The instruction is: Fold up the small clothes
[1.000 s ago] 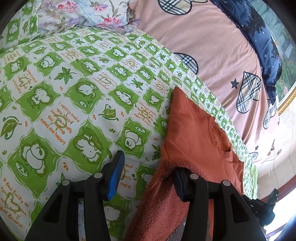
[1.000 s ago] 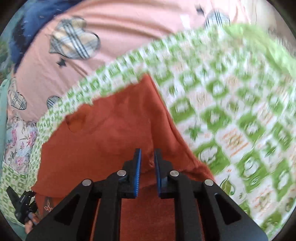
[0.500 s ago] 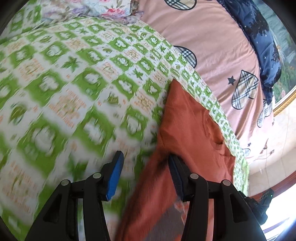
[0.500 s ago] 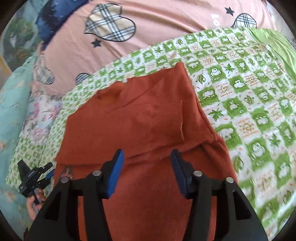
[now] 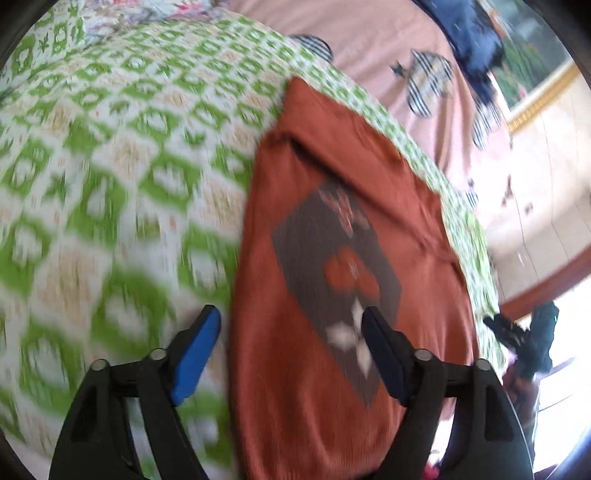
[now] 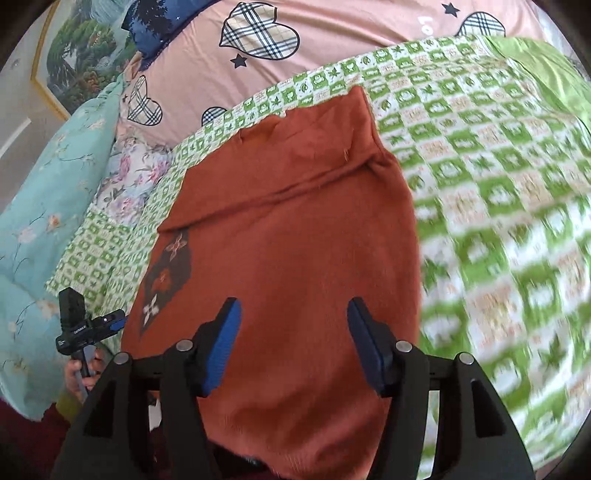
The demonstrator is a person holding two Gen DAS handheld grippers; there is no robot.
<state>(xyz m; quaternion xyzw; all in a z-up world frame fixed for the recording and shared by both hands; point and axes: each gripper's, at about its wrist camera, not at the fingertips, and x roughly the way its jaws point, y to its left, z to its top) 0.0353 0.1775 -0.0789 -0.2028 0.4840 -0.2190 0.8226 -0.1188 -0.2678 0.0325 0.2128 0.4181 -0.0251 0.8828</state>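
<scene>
A rust-orange knit sweater (image 5: 332, 258) lies flat on a green and white patterned blanket (image 5: 110, 166), with its far part folded over and a grey diamond patch with flowers showing. My left gripper (image 5: 291, 332) is open and empty above the sweater's near left edge. In the right wrist view the same sweater (image 6: 295, 240) lies under my right gripper (image 6: 293, 325), which is open and empty above its lower middle. The left gripper (image 6: 88, 328) also shows there at the sweater's left side.
A pink sheet with plaid hearts (image 6: 314, 48) lies beyond the blanket (image 6: 498, 184). A navy cloth (image 6: 159, 26) and a framed picture (image 6: 74, 62) are at the far end. A light blue floral quilt (image 6: 40, 221) lies to the left.
The right gripper opened, let go of the sweater fold and drew back. The left gripper pulled away from the sweater's edge and back, so the grey patch now shows.
</scene>
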